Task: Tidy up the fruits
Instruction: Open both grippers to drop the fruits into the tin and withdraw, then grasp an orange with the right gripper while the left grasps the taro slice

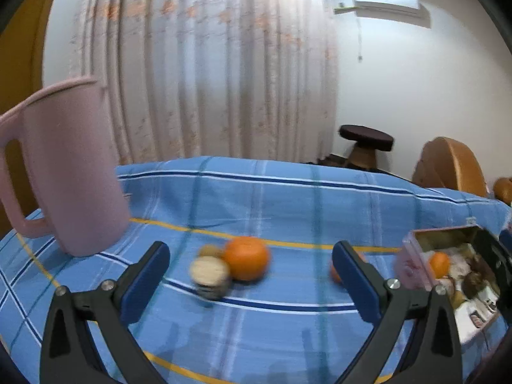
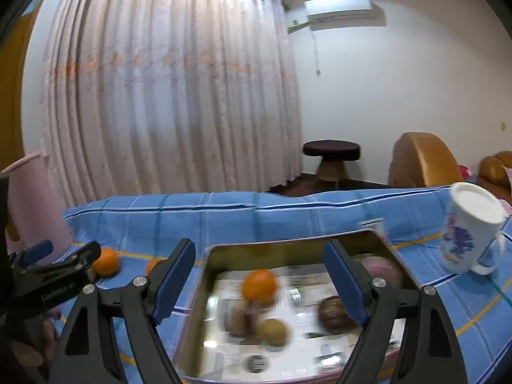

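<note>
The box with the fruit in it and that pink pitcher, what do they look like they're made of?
The box looks like metal, likely tin: its inner walls have a dull brassy sheen and the floor mirrors the fruit. The pink pitcher looks like matte moulded plastic: one even colour, no glare, handle formed in one piece with the body.

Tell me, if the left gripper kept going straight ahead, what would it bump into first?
Probably the blurry little cluster between its open jaws: a pale round fruit with the big orange right beside it. Depth is hard to judge, but nothing else lies nearer the left gripper.
</note>
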`<state>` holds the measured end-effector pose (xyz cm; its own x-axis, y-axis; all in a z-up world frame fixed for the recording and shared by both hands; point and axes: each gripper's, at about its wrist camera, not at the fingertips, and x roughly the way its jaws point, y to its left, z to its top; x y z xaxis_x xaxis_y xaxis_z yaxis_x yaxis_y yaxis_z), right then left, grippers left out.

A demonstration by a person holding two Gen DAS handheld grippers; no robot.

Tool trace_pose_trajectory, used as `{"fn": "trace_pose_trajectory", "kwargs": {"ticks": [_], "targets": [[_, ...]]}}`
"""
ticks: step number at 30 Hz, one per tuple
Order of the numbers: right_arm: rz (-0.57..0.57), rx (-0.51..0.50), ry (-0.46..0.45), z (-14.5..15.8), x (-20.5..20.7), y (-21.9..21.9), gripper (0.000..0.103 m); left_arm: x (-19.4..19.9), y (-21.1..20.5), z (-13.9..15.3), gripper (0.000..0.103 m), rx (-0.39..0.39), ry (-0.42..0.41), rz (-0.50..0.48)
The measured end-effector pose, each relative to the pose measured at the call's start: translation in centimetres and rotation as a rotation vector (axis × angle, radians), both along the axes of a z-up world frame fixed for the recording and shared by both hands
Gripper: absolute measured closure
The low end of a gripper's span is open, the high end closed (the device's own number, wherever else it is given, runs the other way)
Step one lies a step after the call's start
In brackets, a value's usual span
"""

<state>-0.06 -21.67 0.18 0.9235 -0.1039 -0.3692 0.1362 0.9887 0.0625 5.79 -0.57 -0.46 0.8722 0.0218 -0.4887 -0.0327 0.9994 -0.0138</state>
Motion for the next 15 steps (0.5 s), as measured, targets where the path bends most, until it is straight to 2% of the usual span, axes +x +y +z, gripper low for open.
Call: {"fn": "trace_pose_trajectory", "kwargs": {"ticks": [9, 13, 15], "targets": [[0.082, -0.013, 0.104, -1.2, 4.0, 6.2, 0.020, 2.1, 7.3, -0.3, 0.000, -0.012, 0.028, 0.140], [0.127, -0.037, 0.120, -1.4, 5.4, 8.7, 0.020, 2.7, 10.3, -0.2, 0.000, -0.045, 0.039, 0.208], [0.145, -0.057, 0.172, -1.9, 6.7, 9.8, 0.024, 2.8, 11.4, -0.2, 0.000, -0.061, 0.042, 0.238]]}}
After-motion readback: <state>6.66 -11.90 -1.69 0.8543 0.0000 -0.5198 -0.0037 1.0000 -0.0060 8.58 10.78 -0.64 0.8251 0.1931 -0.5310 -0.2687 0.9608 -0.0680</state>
